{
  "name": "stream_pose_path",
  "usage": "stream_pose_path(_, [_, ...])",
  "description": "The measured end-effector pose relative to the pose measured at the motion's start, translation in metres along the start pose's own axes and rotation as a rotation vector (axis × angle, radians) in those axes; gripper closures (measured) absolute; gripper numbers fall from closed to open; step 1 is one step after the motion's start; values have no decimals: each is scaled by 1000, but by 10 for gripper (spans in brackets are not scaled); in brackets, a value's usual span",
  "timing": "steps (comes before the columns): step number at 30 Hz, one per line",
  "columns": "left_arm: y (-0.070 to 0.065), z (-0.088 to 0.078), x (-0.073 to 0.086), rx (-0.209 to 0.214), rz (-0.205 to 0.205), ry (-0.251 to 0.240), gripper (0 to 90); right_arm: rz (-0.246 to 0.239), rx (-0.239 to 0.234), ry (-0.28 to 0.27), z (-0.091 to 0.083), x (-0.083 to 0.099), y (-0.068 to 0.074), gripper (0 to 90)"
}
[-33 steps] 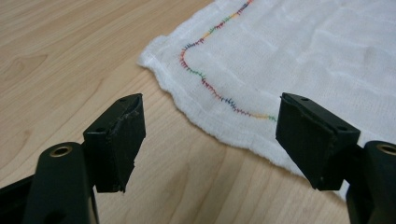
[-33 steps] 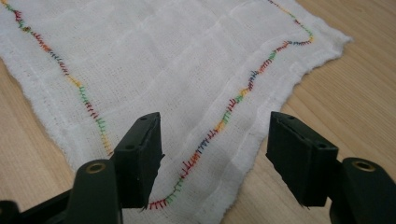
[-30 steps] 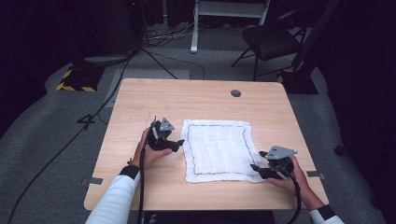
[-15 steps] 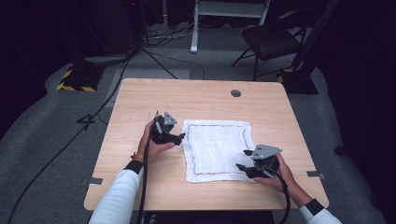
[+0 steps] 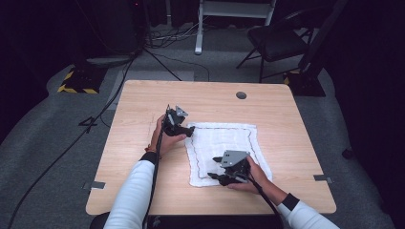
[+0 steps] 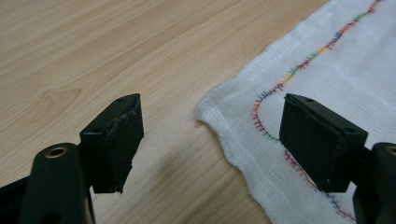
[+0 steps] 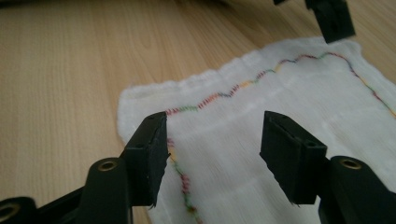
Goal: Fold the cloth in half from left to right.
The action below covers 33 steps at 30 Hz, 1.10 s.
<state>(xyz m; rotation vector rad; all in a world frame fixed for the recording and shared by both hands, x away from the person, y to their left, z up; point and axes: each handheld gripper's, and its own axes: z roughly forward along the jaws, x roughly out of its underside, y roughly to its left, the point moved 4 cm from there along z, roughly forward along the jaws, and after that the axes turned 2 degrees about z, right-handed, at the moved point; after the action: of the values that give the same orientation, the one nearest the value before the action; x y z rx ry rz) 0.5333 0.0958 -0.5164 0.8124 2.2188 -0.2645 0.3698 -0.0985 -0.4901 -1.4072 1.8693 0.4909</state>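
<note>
A white cloth with a line of coloured stitching near its edges lies flat on the wooden surface, a little toward 4 o'clock from the middle. It is close to square; its slightly longer side runs from 12 to 6 o'clock, with the near edge slanting a bit toward 5.

The left claw sits at the cloth's 10 o'clock corner. In the left gripper view its jaws stand wide apart, one over bare wood and one over the cloth, with the corner between them, and they grip nothing.

The right claw hovers over the cloth's 7 o'clock corner. In the right gripper view its jaws have just been closing but remain parted, with cloth beneath the gap and nothing pinched. The stitching curves round the corner just ahead of them.
</note>
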Motion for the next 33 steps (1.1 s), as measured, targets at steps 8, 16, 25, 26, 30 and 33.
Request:
stream_pose_path(8, [1, 11, 1, -7, -7, 34, 204, -59, -69, 9, 22, -13, 26, 429])
stream_pose_path(16, [6, 14, 7, 39, -62, 22, 195, -75, -94, 33, 35, -14, 36, 437])
stream_pose_path(25, [4, 10, 6, 96, -20, 12, 469, -34, -72, 87, 48, -9, 31, 550])
stream_pose_path(26, [5, 9, 6, 103, -14, 8, 515, -31, -66, 90, 49, -10, 30, 581])
stream_pose_path(30, [5, 8, 6, 127, -2, 10, 702, -45, -63, 106, 51, -13, 32, 758])
stream_pose_path(33, [6, 6, 7, 139, 3, 16, 747, -49, -63, 110, 53, -15, 34, 823])
